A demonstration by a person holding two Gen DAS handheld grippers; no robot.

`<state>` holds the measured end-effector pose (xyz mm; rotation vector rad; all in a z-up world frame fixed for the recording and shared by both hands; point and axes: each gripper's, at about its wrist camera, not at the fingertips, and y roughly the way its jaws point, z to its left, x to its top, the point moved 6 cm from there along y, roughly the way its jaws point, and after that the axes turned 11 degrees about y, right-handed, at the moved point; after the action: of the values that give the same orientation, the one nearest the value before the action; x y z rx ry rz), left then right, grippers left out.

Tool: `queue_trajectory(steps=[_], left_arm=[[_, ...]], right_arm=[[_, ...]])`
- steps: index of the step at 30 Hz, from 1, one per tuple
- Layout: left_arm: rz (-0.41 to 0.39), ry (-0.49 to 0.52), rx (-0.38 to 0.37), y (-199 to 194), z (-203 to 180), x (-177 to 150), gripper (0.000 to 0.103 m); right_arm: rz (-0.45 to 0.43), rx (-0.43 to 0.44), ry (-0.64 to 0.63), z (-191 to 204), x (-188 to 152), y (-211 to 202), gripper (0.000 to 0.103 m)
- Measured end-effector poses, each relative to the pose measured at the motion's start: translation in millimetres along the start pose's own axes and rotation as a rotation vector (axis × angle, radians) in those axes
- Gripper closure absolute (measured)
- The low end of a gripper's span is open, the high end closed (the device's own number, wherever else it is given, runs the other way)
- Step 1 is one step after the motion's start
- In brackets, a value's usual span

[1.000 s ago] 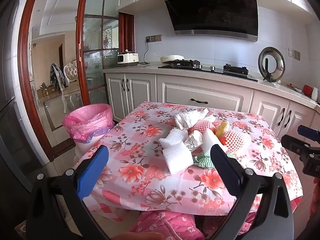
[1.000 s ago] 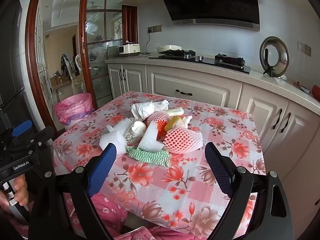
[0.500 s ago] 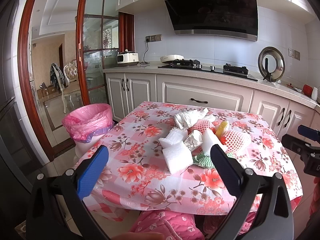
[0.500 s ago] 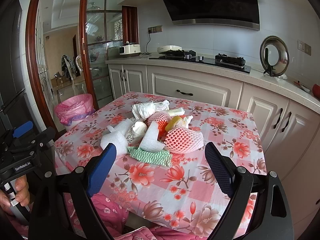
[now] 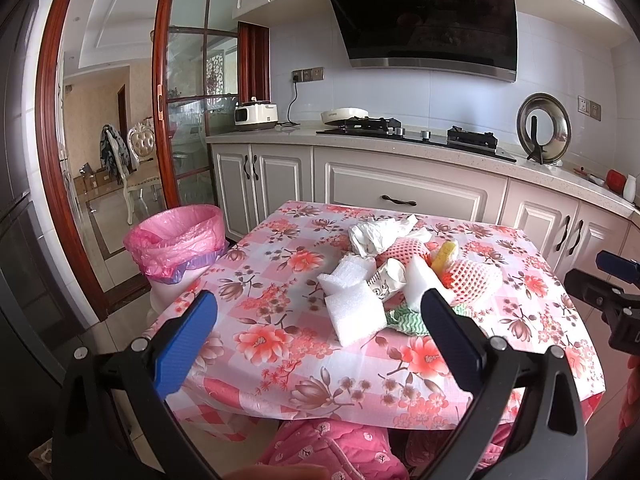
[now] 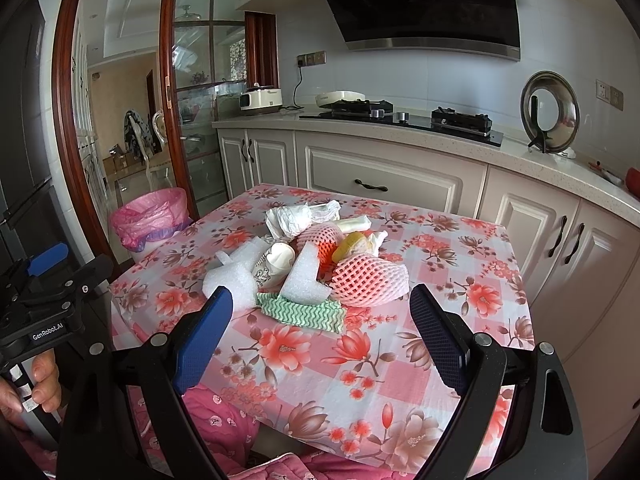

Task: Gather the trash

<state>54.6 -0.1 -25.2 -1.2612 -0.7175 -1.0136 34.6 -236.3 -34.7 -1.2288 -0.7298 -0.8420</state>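
Pink and red flowers cover the cloth on the desk (image 5: 280,344), and the trash sits heaped near its middle: two white foam blocks (image 5: 356,312) at the front left of the heap, a crumpled paper cup (image 5: 386,282) lying on its side just behind them, a taller white foam wedge (image 6: 304,276) leaning beside the cup, and a green-and-white zigzag cloth (image 6: 304,312) flat under the front edge. Two pink foam fruit nets are there too, the larger one (image 6: 370,282) on the right side of the heap and touching the wedge, the other (image 6: 320,238) further back, with a yellow scrap (image 6: 348,244) between them. A crumpled white plastic bag (image 5: 376,236) lies at the far end of the heap. Off the desk's far left corner stands a bin lined with a pink bag (image 5: 176,240), its mouth open, well apart from the heap. The left hand-held gripper (image 5: 318,328) hovers over the near edge of the desk with its blue pads spread wide and nothing between them, the foam blocks framed in the gap. The right hand-held gripper (image 6: 320,328) is likewise spread wide and empty, held above the near part of the desk with the zigzag cloth and the larger net showing between its fingers. In the right wrist view a hand (image 6: 28,388) grips the handle of the left tool at the lower left. Pink quilted clothing (image 5: 332,452) shows below the desk edge
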Motion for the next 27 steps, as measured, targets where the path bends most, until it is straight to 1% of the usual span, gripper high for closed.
queue_trajectory(steps=[27], left_arm=[[0.003,-0.002,-0.002,0.1,0.1,-0.2,0.004]], right_arm=[[-0.001,0.005,0.010,0.3,-1.3,-1.2,0.018]])
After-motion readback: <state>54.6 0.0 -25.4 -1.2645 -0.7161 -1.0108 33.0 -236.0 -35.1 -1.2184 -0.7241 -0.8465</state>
